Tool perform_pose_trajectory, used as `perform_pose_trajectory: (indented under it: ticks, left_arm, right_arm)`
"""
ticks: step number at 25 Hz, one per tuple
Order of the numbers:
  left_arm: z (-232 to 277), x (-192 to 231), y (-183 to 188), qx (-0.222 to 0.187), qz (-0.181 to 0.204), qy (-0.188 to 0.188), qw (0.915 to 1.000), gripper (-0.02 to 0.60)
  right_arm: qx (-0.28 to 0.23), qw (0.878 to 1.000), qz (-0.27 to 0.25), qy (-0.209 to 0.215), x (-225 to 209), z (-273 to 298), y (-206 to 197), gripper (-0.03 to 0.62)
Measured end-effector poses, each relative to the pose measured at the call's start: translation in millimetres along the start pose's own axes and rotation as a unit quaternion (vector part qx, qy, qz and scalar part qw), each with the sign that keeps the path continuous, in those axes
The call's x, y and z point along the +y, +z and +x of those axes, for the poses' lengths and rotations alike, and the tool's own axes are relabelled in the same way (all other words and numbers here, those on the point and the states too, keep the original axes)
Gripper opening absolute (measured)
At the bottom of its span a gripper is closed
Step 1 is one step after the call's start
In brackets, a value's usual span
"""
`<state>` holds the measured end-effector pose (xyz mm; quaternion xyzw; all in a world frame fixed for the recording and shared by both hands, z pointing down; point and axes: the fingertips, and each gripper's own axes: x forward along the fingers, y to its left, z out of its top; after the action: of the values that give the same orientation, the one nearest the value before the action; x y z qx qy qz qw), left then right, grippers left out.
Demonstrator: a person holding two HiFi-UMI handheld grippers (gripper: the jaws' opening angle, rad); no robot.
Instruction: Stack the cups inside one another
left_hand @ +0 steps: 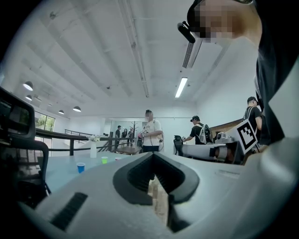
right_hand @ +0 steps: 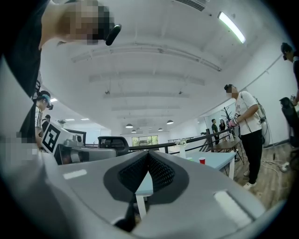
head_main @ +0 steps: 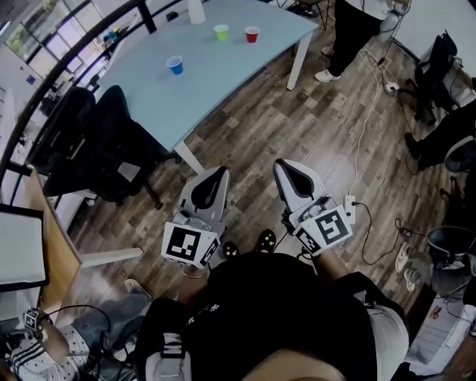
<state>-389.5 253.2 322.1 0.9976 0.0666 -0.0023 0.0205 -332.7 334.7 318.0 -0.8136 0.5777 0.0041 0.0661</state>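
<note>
Three cups (blue cup (head_main: 175, 65), green cup (head_main: 222, 32), red cup (head_main: 252, 34)) stand apart on the worktop (head_main: 230, 74), well ahead of both tongs; left tongs (head_main: 212, 184), closed, nearer; right tongs (head_main: 294, 177) likewise closed, seemingly empty.

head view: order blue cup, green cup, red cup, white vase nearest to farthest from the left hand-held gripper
1. Blue plastic cup, leftmost, in front.
2. Green plastic cup and red plastic cup, side by side behind it: too close to call.
3. White vase, top edge, farthest back.
</note>
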Motion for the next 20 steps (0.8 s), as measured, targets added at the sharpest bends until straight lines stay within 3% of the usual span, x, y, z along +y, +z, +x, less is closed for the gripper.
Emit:
perform_pose_trajectory:
  ticks: [20]
  left_arm:
    - [51.0, -26.2, -0.7, 0.003, 0.002, 0.012, 0.9999, -0.009]
  right_arm:
    - [-0.002, 1.000, 0.016, -0.002, -61.6, -21.6, 1.4, 0.012]
